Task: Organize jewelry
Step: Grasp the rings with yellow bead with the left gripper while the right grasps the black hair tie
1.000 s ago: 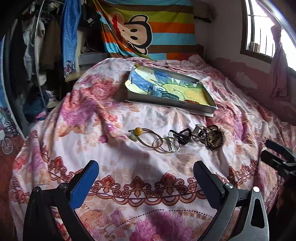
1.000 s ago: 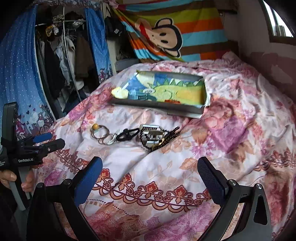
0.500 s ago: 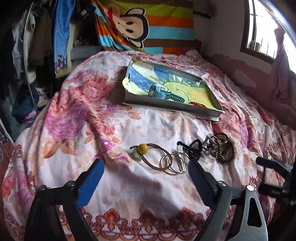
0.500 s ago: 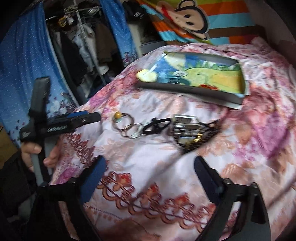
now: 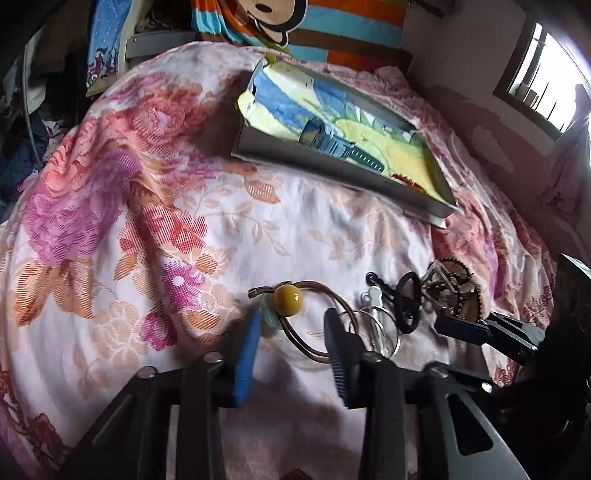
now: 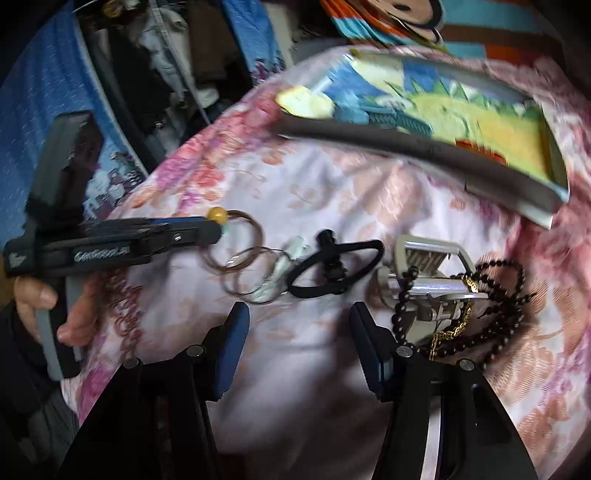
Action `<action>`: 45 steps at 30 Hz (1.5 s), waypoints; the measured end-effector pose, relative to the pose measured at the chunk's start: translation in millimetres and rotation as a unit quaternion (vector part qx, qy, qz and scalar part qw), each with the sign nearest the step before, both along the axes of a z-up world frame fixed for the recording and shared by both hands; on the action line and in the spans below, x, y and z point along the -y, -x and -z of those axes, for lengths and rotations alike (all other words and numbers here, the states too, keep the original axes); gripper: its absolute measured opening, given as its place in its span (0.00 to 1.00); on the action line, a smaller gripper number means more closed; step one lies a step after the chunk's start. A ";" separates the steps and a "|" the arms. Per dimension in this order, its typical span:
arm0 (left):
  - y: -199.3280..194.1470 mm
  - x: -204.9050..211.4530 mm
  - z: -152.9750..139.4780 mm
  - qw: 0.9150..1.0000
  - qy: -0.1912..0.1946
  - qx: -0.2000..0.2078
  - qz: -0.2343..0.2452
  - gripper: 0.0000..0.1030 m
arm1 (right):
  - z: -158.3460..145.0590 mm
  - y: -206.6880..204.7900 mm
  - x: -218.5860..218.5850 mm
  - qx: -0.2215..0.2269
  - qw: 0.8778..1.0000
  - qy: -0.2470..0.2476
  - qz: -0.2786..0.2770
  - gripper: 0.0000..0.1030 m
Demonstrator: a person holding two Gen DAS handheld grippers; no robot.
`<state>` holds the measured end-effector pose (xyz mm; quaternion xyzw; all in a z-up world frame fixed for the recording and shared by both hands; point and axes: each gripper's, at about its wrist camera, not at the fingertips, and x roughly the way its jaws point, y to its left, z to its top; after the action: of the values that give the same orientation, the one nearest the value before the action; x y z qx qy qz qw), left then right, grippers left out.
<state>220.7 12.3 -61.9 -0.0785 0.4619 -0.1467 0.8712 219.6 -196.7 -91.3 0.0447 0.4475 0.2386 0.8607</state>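
Note:
A row of jewelry lies on the floral bedspread. A copper bangle with a yellow bead [image 5: 288, 300] is at the left, then thin silver hoops [image 5: 373, 332], a black beaded ring piece [image 6: 332, 266], and a silver watch [image 6: 432, 280] tangled with dark bead strings and a gold chain. My left gripper [image 5: 291, 332] is open, its fingers either side of the bangle, just short of the bead. My right gripper [image 6: 299, 343] is open, low over the bedspread just before the black piece. A tray [image 5: 332, 166] with a dinosaur-print lining holds a blue watch [image 5: 332, 144].
The bed [image 5: 110, 221] fills both views. Clothes hang on a rack [image 6: 166, 74] at the left. A striped monkey-print blanket [image 5: 295, 22] lies behind the tray. A window [image 5: 546, 85] is at the right. The right gripper's finger tip [image 5: 480, 328] shows in the left wrist view.
Both grippers have moved forward and down toward the jewelry row, and both have narrowed their jaws. The left one now straddles the bangle; the right one is close to the black piece.

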 end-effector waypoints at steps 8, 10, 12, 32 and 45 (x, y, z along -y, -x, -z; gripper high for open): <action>-12.7 1.5 7.9 1.000 0.005 -0.011 -0.011 0.21 | 9.9 -28.1 11.3 -0.010 0.998 -0.046 0.041 0.50; -13.5 -0.8 8.0 1.000 0.009 -0.010 -0.014 0.21 | 11.0 -33.8 13.5 -0.010 0.997 -0.050 0.051 0.41; -13.0 -0.5 8.0 1.000 0.008 -0.009 -0.015 0.21 | 12.1 -36.7 19.1 -0.013 0.996 -0.062 0.063 0.35; -6.7 3.2 -9.1 0.999 0.022 0.025 -0.021 0.06 | -28.7 -17.4 38.5 0.052 0.992 -0.095 0.064 0.04; -16.3 22.7 -59.9 0.988 0.063 0.135 -0.028 0.06 | -68.9 -44.9 78.0 0.134 0.979 -0.092 0.121 0.04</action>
<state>237.0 -10.4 -2.0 -0.1257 0.3276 -0.1604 0.9226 264.5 -274.7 -22.4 0.1454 0.2950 0.1765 0.9277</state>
